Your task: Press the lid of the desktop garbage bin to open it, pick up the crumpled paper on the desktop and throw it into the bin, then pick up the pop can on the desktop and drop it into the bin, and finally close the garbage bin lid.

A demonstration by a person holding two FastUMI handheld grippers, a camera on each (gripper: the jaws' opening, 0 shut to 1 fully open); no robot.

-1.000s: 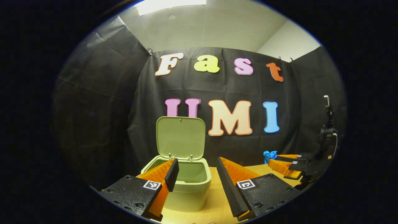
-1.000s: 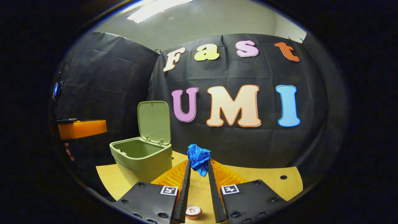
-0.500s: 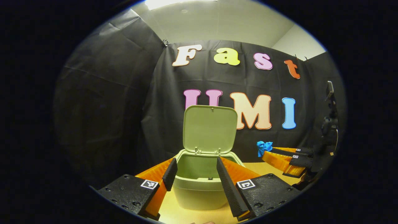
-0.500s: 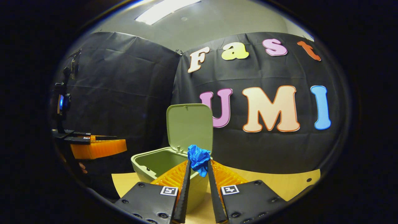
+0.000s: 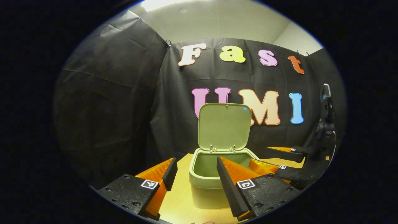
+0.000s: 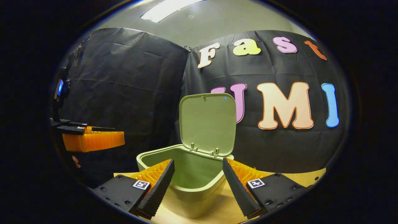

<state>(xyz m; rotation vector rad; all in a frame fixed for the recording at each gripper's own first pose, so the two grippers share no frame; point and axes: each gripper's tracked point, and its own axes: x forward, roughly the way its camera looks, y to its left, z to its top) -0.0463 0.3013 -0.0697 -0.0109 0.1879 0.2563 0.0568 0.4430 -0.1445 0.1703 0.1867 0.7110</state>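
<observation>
Released since a half-second ago, right gripper (image 6: 198,166) gapes wide over smooth green bin (image 6: 199,189); left gripper (image 5: 194,165) wide.

readable text: none | square black-and-white marker tags (image 5: 245,184) on claw bodies, no legible characters

We see a pale green bin (image 6: 186,189) with a lid (image 6: 210,123) of the same pale green, plain inside and out. The table (image 5: 180,199) is light yellow-brown wood. Each gripper has small black-and-white square marks (image 6: 255,183) on its black body. The ceiling (image 5: 217,18) is off-white.
</observation>
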